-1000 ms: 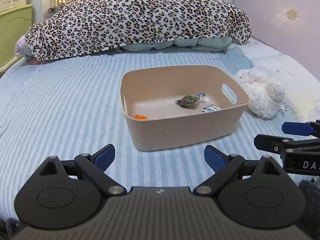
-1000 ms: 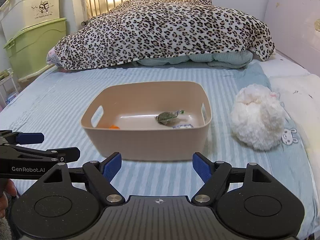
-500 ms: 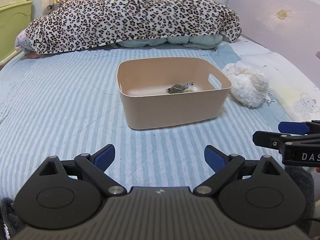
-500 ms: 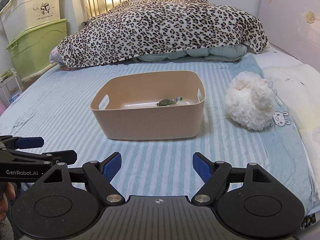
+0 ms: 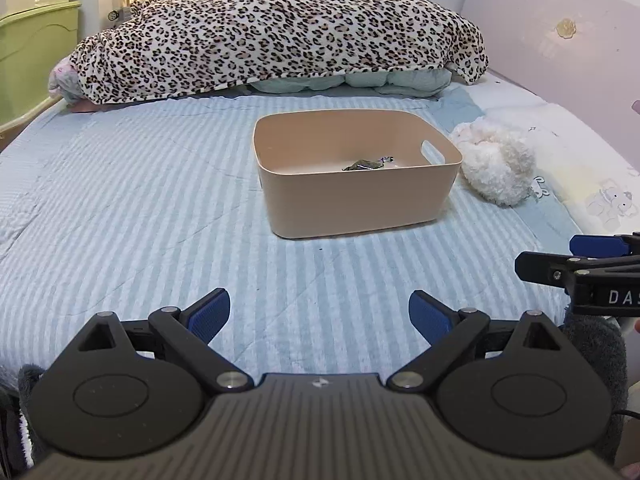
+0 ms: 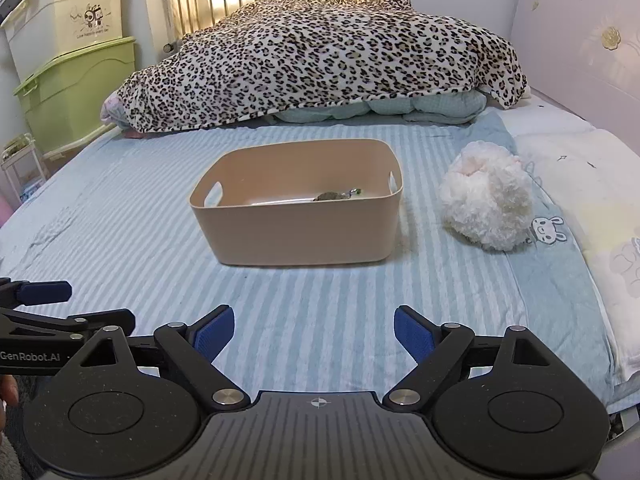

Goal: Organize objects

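Note:
A beige plastic bin [image 5: 360,204] [image 6: 300,236] stands on the blue striped bed sheet [image 5: 140,200]. A small green wrapped item [image 5: 362,165] [image 6: 330,196] lies inside it; the near wall hides the rest of the bin's floor. My left gripper [image 5: 319,314] is open and empty, low over the sheet well in front of the bin. My right gripper [image 6: 313,332] is open and empty, also well short of the bin. Each gripper shows at the edge of the other's view, the right one [image 5: 580,264] and the left one [image 6: 48,312].
A white fluffy plush [image 5: 496,168] [image 6: 488,200] lies right of the bin. A leopard-print blanket [image 5: 272,36] [image 6: 320,60] is heaped at the far end. Pillows [image 6: 580,184] and a pink headboard [image 5: 560,60] are on the right. Green and cream storage boxes [image 6: 72,72] stand at left.
Both grippers have pulled back from the bin, which now looks smaller and farther. The orange item and other small things in the bin are now hidden behind its near wall.

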The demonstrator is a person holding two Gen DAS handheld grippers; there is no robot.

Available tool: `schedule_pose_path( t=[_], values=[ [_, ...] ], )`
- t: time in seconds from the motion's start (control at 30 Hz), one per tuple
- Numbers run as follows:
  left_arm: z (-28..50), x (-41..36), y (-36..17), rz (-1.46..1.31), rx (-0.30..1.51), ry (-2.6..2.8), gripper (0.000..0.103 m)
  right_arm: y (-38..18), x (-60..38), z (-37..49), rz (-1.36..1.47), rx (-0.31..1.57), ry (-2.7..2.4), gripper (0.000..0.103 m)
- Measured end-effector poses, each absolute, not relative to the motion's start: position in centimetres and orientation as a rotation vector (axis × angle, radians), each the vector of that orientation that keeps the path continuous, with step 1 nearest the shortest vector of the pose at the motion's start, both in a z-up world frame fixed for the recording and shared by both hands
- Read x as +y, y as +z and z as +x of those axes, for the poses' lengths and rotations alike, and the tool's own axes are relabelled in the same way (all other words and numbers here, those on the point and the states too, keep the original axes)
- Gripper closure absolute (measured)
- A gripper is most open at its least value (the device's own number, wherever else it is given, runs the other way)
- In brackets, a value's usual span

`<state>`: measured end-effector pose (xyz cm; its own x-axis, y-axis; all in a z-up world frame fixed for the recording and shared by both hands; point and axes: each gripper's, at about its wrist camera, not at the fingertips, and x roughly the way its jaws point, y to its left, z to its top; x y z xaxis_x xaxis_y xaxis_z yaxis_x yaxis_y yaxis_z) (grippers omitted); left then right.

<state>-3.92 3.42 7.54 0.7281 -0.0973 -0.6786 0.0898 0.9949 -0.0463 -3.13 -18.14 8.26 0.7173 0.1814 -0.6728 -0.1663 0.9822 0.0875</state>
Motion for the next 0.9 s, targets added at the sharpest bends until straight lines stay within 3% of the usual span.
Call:
schedule_pose_path(
  t=[0.9],
  values=[
    [-5.4,3.1,7.8,-0.003,0.740,-0.102,0.007,8.2,-17.8,-4.4,0.022,0.755,0.204,0.012]
  ],
)
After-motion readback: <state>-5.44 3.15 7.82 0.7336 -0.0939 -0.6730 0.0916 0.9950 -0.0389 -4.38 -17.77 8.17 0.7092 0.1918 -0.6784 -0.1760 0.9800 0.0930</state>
